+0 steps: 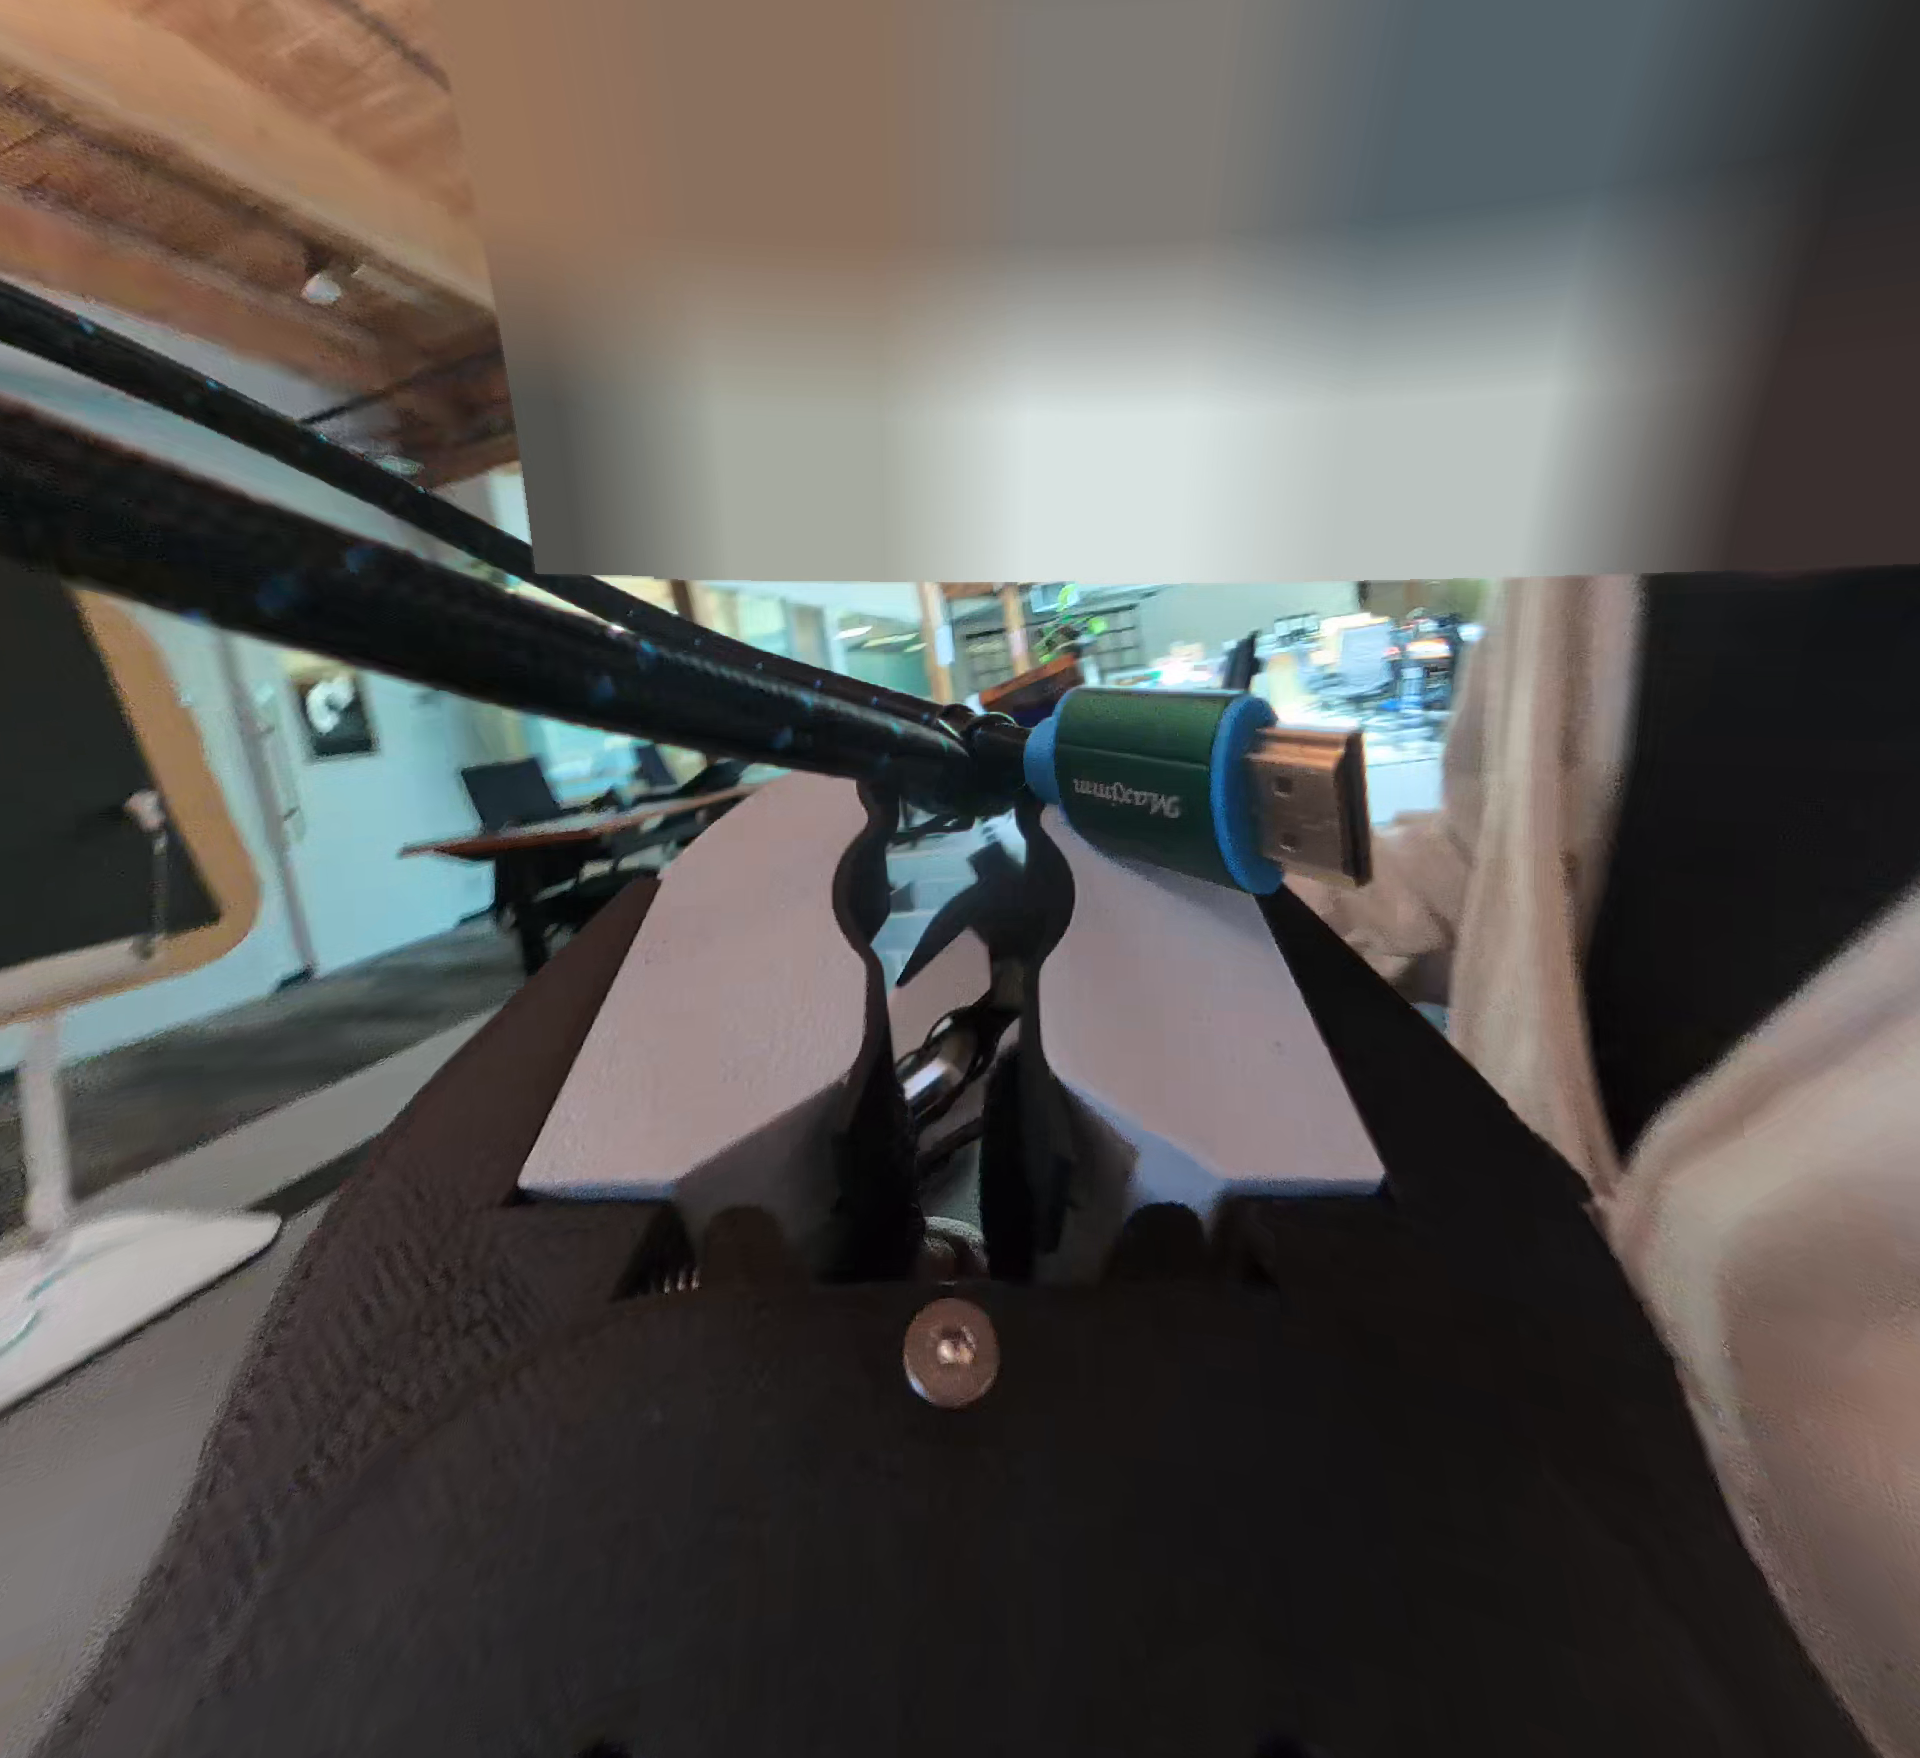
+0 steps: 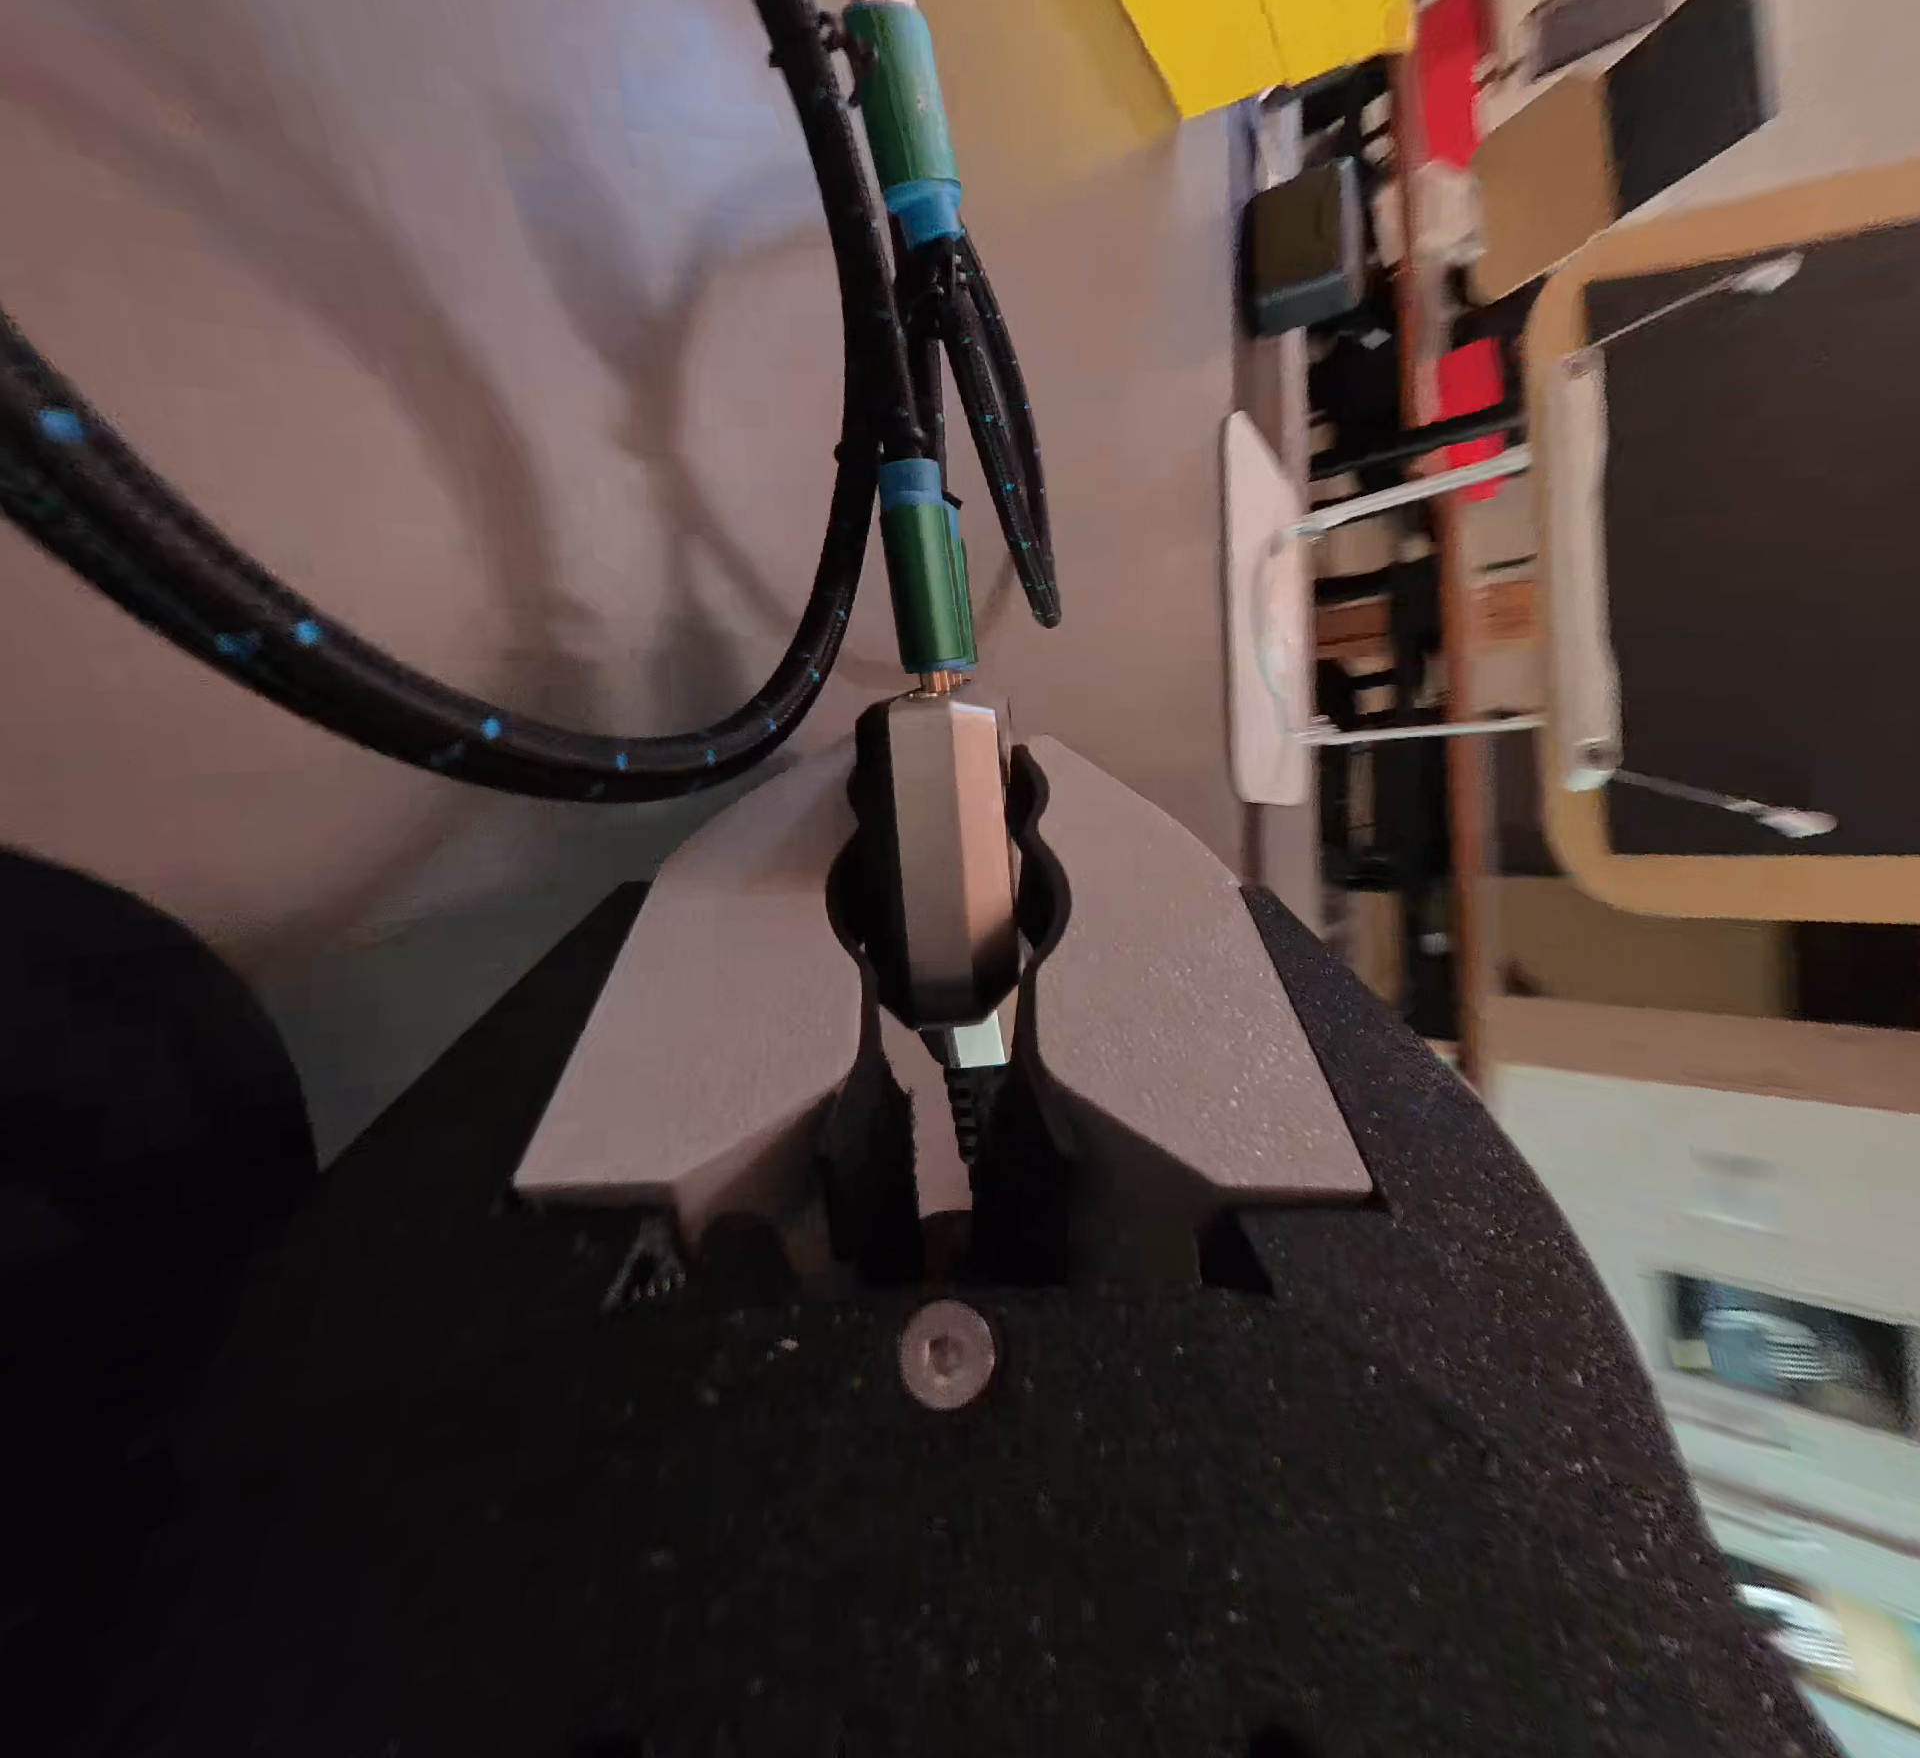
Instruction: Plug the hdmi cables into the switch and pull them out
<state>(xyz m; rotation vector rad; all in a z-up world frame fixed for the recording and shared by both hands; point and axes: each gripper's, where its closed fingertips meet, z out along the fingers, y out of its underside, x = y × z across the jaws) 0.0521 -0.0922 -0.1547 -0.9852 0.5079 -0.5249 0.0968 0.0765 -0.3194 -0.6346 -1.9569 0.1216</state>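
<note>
We pinch the switch [image 2: 948, 861] in our right gripper [image 2: 948, 835] to brace it — 1 plug [image 2: 928, 584] seated; our left gripper [image 1: 951, 789] clamps a cable [image 1: 520, 638] behind its free plug [image 1: 1195, 789].

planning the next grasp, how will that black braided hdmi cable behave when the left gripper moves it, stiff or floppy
Probably springy rather than limp: the braided cable holds a smooth wide loop with no sharp kinks. The left gripper pinches it just behind the green plug, which juts sideways, so the plug may swing or twist. The trailing cable will likely drag on the gripped end.
</note>
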